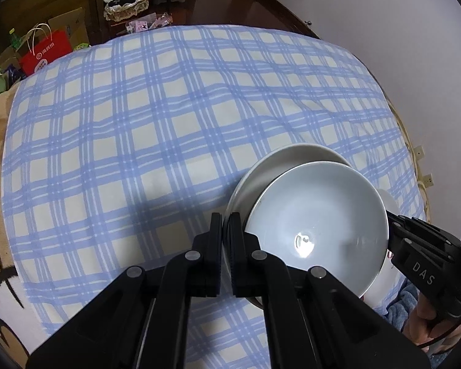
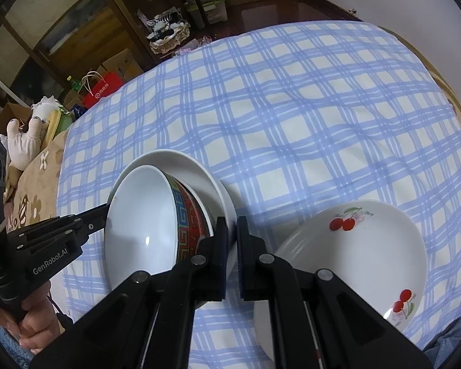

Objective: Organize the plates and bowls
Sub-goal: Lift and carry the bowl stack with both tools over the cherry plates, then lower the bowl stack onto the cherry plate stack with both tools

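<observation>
Blue-checked cloth (image 1: pixel 138 123) covers the table by wooden shelves (image 2: pixel 76 30); both fingers pinch plate (image 1: pixel 261 178) rim.

Left gripper (image 1: pixel 226 224): jaws shut on near-left rim of white plate (image 1: pixel 261 172). Plate lies on blue checked cloth (image 1: pixel 153 117), near cloth's right edge. White bowl (image 1: pixel 319 224) sits tilted in plate, overhanging plate's right side. Right gripper (image 1: pixel 392 215) enters from right, tips at bowl's right rim; grip not discernible. Red paper bag (image 1: pixel 44 52) beyond cloth's far-left corner.
</observation>
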`<control>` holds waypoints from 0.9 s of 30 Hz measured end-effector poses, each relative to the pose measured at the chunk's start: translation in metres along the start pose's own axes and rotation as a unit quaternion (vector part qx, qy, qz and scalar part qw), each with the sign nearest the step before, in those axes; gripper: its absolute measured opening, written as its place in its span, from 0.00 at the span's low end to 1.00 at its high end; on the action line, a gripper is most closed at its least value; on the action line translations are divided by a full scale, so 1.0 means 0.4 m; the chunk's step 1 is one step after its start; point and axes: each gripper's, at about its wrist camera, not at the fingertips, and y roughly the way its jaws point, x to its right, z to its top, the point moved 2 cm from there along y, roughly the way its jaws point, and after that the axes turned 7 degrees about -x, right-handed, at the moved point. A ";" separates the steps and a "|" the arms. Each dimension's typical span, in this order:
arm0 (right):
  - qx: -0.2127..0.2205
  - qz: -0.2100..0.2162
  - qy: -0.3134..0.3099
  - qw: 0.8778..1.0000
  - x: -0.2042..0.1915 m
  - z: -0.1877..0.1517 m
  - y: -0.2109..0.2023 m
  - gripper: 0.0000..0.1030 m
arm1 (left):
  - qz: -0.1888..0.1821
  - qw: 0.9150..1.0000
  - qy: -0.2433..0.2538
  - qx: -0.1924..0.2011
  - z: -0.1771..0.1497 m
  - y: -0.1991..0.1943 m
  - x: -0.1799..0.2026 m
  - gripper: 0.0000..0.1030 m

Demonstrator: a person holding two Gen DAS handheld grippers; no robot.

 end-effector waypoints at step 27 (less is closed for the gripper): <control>0.037 -0.019 0.069 0.997 0.240 -0.130 -0.196 0.07 | -0.021 0.998 0.057 0.002 -0.072 -0.035 0.303 0.03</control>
